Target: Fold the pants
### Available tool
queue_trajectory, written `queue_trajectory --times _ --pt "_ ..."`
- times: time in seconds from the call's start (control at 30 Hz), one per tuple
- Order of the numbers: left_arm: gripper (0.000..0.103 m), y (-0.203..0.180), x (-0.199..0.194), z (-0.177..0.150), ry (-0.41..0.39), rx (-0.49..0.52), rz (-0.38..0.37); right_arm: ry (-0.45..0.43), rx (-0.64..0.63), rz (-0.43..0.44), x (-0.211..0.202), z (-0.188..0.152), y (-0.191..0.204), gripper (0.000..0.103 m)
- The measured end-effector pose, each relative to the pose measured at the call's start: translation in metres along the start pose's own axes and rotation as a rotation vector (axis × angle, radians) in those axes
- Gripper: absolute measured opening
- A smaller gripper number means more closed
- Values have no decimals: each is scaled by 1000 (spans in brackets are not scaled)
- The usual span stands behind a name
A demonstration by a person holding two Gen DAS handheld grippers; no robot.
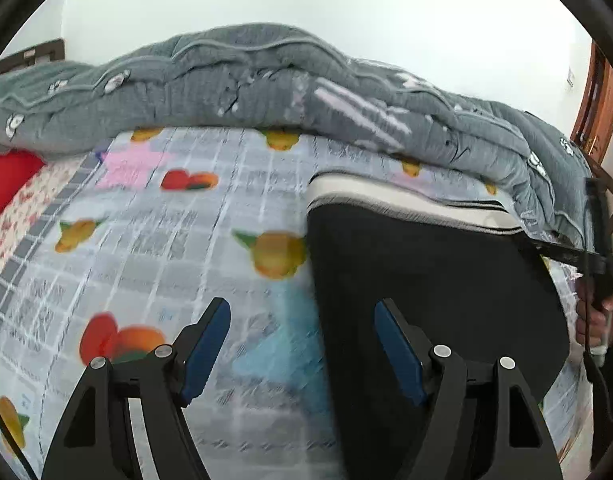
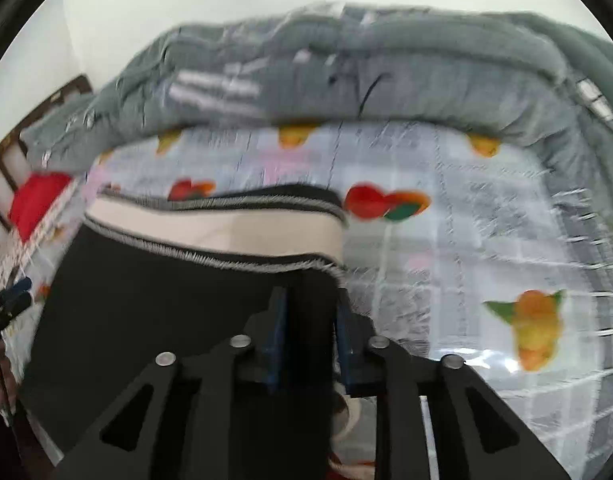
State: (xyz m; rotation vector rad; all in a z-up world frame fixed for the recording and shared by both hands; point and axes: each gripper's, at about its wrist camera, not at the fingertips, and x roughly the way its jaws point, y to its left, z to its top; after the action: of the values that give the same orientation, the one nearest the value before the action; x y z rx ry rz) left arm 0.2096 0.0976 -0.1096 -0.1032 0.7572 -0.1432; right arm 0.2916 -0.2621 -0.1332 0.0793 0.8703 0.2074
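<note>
On the bed (image 1: 154, 240), the right gripper (image 2: 310, 312) clamps the pants (image 2: 154, 304); the left gripper (image 1: 302, 344) stands apart. Keep the edge taut.

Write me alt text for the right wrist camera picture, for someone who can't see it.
The right gripper has its blue-padded fingers closed on the edge of black pants just below their cream waistband. The pants lie on a bed sheet printed with fruit, and a grey quilt is bunched along the far side. The picture is motion-blurred.
</note>
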Motion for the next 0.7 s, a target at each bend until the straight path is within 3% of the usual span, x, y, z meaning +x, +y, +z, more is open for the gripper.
queue_trajectory --times 0.07,0.1,0.27,0.33,0.4,0.47,0.7 --pt "73 -12 2 12 -27 29 0 -101 7 -54 -24 9 10 27" --pt "73 -20 5 21 -36 47 13 -115 -4 -60 -28 12 17 35" --pt "70 -59 41 65 -54 80 27 -162 -95 -47 -13 33 65 35" --pt "70 -70 71 74 -31 114 28 -116 -84 -63 21 34 69 36" --pt "70 -73 105 70 31 137 102 -27 -36 -78 61 28 56 36" --pt "75 -72 131 55 60 162 155 -55 39 -12 57 28 39 36" --pt "81 -57 132 54 60 84 73 -71 42 -18 57 24 37 40"
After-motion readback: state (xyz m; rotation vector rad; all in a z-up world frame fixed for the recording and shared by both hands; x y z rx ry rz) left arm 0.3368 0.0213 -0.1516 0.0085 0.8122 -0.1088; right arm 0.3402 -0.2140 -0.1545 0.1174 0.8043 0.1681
